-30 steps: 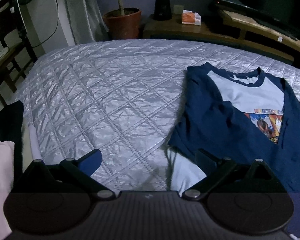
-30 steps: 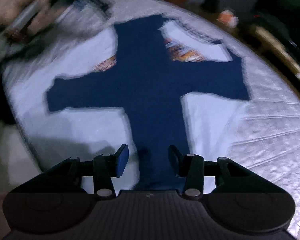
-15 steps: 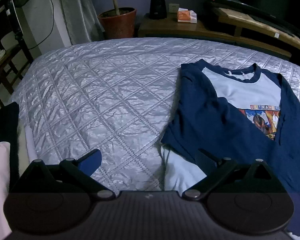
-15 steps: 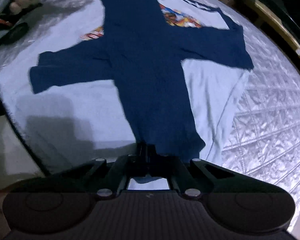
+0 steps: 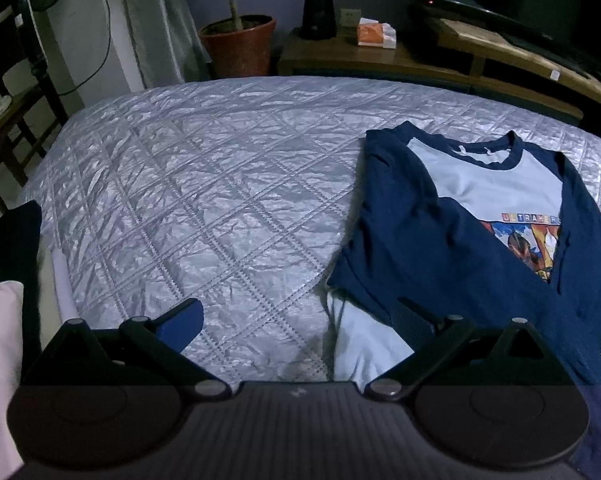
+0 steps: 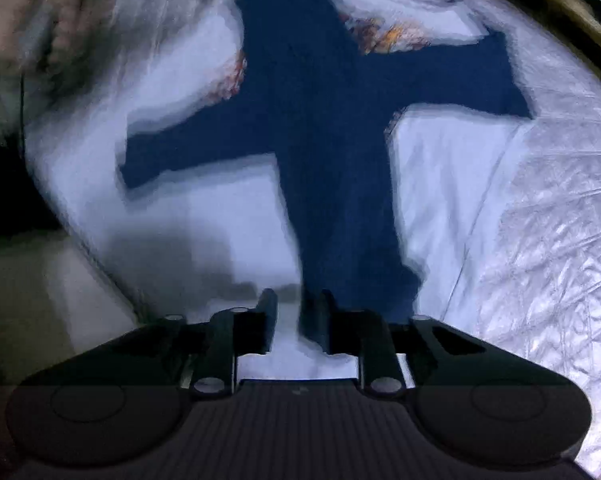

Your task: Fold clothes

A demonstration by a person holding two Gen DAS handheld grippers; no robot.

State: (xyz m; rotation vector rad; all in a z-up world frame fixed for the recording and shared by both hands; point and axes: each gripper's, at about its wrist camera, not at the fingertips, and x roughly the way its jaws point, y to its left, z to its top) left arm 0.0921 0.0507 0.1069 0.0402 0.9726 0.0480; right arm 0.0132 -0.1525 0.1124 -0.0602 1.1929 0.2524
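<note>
Half filling the right view: shirt [image 6: 332, 160], lying flat on the quilt [image 6: 548, 240], collar pointing toward the top of the frame and body reaching down to the bottom edge. Showing both navy sleeves folded in over the pale body and crossing as a dark cross. Running the long sleeve [image 6: 340, 220] from upper centre straight down to lower centre, ending just beside the right gripper [image 6: 297, 300]. Blurring all over, so leaving fine edges unsure.

Opening the right gripper's jaws at this moment, with only pale cloth showing in the gap. Keeping the navy cuff against the right-hand finger's far side, not pinched between the pads. Judging the cuff as free.

Sitting in the left view from centre right to the lower right corner, again with the long axis going top to bottom of the frame. Holding the left gripper [image 5: 296, 312] wide open and empty at lower centre, its right-hand finger overlapping the shirt's near left edge, its left-hand finger over bare quilt.

Judging the next fold as turning on that axis: near end at the bottom of both frames, collar far. Standing over the middle of the near end with the right gripper, and at the shirt's left side edge with the left.
</note>
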